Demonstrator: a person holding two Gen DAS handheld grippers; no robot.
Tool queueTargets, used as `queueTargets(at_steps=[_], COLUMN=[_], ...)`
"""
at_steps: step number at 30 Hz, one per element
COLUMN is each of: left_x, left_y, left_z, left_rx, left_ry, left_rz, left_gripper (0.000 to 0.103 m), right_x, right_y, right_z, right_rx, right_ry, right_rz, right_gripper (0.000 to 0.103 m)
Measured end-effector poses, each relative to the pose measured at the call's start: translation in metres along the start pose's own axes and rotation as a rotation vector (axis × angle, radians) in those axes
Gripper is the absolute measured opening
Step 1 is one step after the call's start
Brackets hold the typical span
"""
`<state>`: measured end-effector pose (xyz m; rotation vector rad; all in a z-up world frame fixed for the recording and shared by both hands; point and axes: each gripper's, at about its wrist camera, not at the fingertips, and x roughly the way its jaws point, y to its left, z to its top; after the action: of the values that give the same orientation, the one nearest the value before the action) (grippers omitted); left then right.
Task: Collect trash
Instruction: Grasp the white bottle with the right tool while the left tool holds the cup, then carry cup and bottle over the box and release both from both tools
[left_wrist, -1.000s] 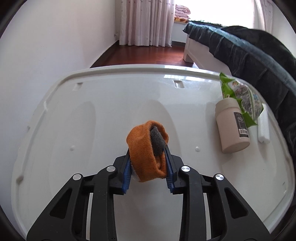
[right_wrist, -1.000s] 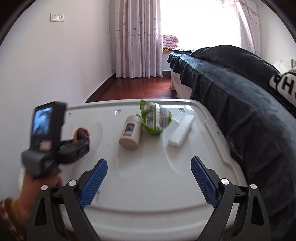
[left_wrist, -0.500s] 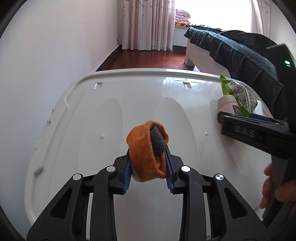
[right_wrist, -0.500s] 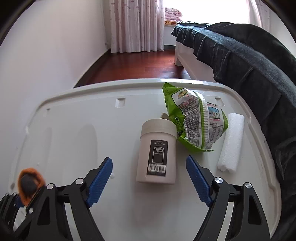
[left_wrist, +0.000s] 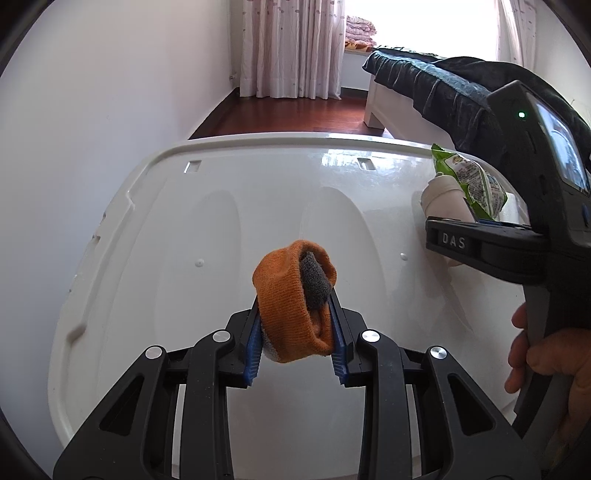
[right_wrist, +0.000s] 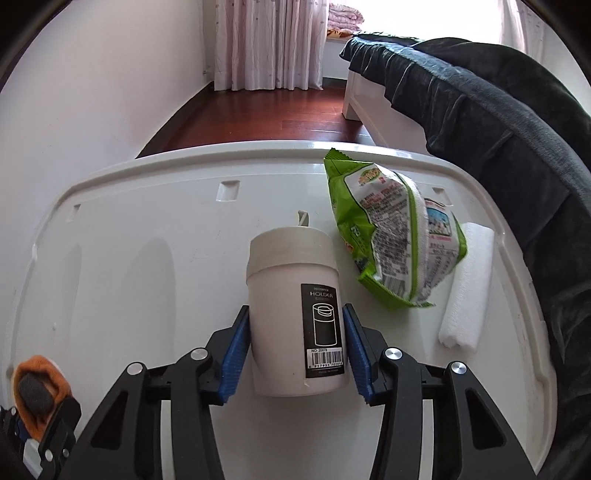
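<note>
My left gripper (left_wrist: 295, 325) is shut on a rolled orange and grey sock (left_wrist: 291, 299), held above the white plastic lid (left_wrist: 221, 206). The sock also shows at the lower left of the right wrist view (right_wrist: 38, 391). My right gripper (right_wrist: 295, 339) has its blue pads against both sides of a white cylindrical holder (right_wrist: 295, 317) lying on the lid (right_wrist: 147, 229). A green snack bag (right_wrist: 395, 236) lies just right of the holder. A white foam piece (right_wrist: 469, 288) lies beyond the bag. In the left wrist view the holder (left_wrist: 443, 203) and bag (left_wrist: 472, 181) sit behind the right gripper's body.
A bed with a dark blanket (right_wrist: 498, 122) runs along the lid's right edge. A white wall (left_wrist: 92, 129) stands on the left. Wooden floor (right_wrist: 266, 114) and curtains (right_wrist: 266, 40) lie beyond the lid's far edge. The person's hand (left_wrist: 546, 365) holds the right gripper handle.
My right gripper has moved forward to the white holder and closed its pads onto its sides. My left gripper still holds the sock and has drawn back slightly.
</note>
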<state>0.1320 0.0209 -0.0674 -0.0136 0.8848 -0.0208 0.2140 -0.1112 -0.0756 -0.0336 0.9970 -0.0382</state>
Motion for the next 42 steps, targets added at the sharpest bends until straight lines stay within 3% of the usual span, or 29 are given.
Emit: queueTargets(at_steps=[10, 15, 20, 29, 34, 37, 38, 39, 42], left_x=[-0.049, -0.088, -0.116, -0.127, -0.119, -0.118, -0.118, -0.118, -0.121], left_y=[-0.005, -0.006, -0.012, -0.023, -0.018, -0.017, -0.017, -0.018, -0.02], left_z=[-0.021, -0.051, -0.097, -0.172, -0.192, -0.198, -0.198, -0.197, -0.196], left_rx=[0.006, 0.023, 0.038, 0.096, 0.09, 0.081, 0.079, 0.08, 0.087], left_ry=[-0.02, -0.023, 0.01, 0.114, 0.172, 0.194, 0.2, 0.205, 0.191], left_rz=[0.001, -0.006, -0.023, -0.018, -0.007, -0.014, -0.014, -0.004, 0.013], left_gripper=[0.029, 0.029, 0.029, 0.03, 0.031, 0.039, 0.047, 0.056, 0.063], right_x=[-0.087, -0.149, -0.184, -0.175, -0.162, -0.163, -0.163, -0.163, -0.165], right_y=[-0.011, -0.02, -0.027, -0.038, -0.043, -0.04, -0.039, -0.039, -0.042], right_z=[-0.05, -0.113, -0.182, -0.279, -0.296, -0.304, -0.306, -0.307, -0.307], right_rx=[-0.042, -0.077, -0.115, -0.126, -0.125, -0.133, -0.134, -0.132, -0.115], right_ry=[-0.088, -0.117, -0.078, 0.073, 0.12, 0.137, 0.141, 0.144, 0.13], right_rz=[0.047, 0.097, 0.128, 0.103, 0.09, 0.085, 0.083, 0.081, 0.076], right_gripper=[0.048, 0.048, 0.048, 0.049, 0.049, 0.049, 0.054, 0.066, 0.073])
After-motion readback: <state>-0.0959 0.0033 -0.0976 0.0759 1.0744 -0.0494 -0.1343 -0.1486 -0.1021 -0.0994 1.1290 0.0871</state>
